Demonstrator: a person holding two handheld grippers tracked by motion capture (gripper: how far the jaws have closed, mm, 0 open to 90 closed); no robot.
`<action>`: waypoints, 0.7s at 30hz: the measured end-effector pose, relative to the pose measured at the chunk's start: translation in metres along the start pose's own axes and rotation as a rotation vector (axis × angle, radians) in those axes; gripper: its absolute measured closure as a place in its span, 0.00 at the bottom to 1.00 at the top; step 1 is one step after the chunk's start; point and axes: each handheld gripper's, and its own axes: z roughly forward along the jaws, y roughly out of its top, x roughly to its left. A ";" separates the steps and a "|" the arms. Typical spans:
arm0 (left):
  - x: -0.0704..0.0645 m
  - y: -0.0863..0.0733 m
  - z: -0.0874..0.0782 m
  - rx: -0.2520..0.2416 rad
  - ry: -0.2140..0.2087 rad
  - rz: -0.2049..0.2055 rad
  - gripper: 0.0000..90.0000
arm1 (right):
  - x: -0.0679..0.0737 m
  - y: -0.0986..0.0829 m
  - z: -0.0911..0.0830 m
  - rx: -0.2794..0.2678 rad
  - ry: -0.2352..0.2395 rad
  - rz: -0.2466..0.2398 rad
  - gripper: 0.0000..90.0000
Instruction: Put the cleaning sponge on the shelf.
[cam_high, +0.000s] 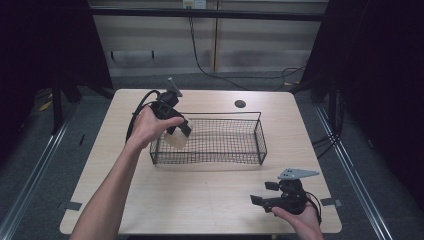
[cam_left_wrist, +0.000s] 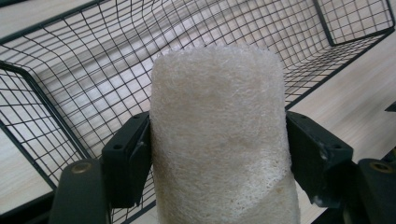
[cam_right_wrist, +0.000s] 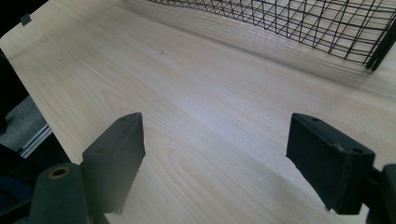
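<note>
The table (cam_high: 200, 200) carries a wire basket (cam_high: 260, 140) across its middle, and the likeliest trouble sits at that basket's left end: the left gripper (cam_high: 177, 131) holds a pale fibrous roll (cam_left_wrist: 219, 135), a loofah by the look of it, over the near-left corner, and if the jaws let go while part of the roll overhangs the rim, it could catch the wire and tip out onto the wood instead of dropping inside. The roll is soft and springy, so a light pinch might also let it slip or twist as the hand tilts; how far it stands above the basket floor is hard to judge from the high view. In the left gripper view the roll stands between the two jaws, touching both pads, its top poking past them toward the mesh floor beyond. The right gripper (cam_high: 267, 194) rests low at the table's near-right edge, well apart from the basket, jaws spread wide over bare wood with nothing between them.
</note>
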 end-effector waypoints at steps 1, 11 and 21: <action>0.001 0.000 0.001 0.002 0.008 -0.005 0.32 | 0.000 0.000 0.000 -0.001 -0.001 -0.006 0.21; 0.010 -0.002 0.013 0.007 0.042 -0.036 0.32 | 0.001 0.000 0.000 0.005 0.002 -0.003 0.21; 0.024 -0.004 0.029 0.022 0.054 -0.082 0.32 | 0.000 0.000 0.001 0.007 0.002 -0.001 0.21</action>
